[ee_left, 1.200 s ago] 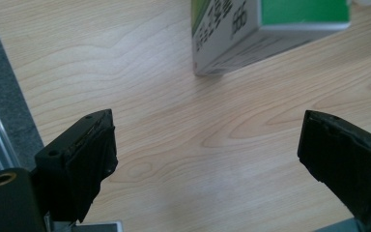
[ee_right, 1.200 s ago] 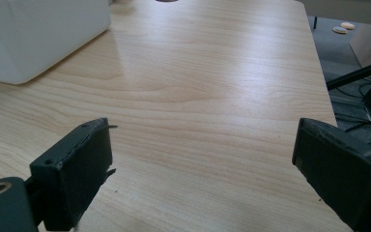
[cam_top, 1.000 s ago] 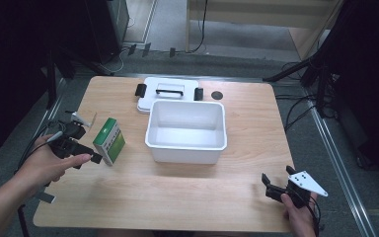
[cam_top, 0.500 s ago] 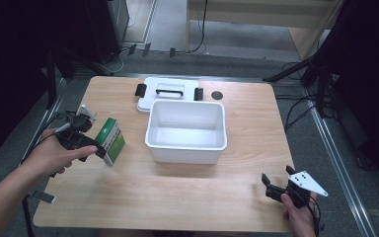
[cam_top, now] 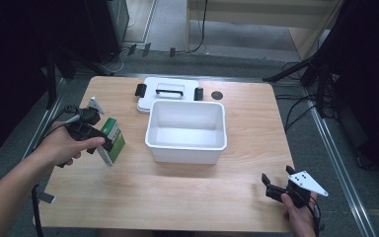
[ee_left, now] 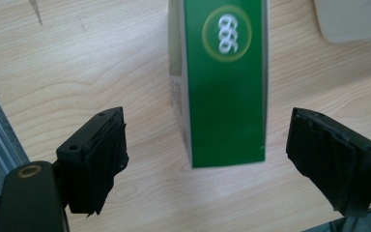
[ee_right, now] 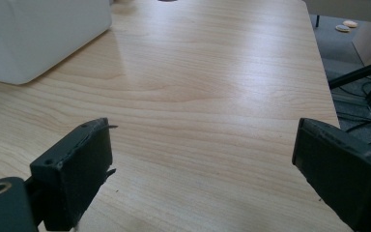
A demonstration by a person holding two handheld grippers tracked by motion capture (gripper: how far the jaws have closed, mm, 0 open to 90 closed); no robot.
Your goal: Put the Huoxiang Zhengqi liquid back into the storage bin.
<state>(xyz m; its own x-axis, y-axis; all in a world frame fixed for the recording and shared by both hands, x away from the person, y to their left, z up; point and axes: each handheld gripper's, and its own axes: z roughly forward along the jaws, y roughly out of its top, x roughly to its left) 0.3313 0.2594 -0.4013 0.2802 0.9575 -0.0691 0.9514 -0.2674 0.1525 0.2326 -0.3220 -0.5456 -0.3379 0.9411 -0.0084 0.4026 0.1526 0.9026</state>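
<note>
Green box (cam_top: 112,141) stands upright on left part of wooden table (cam_top: 177,207), just left of white bin (cam_top: 186,130). White lid (cam_top: 168,92) with black handle behind bin. Left gripper (ee_left: 207,159) straddles box, jaws spread wide, clear gap each side. Right gripper (cam_top: 272,187) near front right corner, jaws parted, holding nothing.

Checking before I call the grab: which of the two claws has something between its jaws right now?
The left claw: the green carton stands between its open jaws, not yet touched. The right claw is open over bare wooden table, near the front right corner.
</note>
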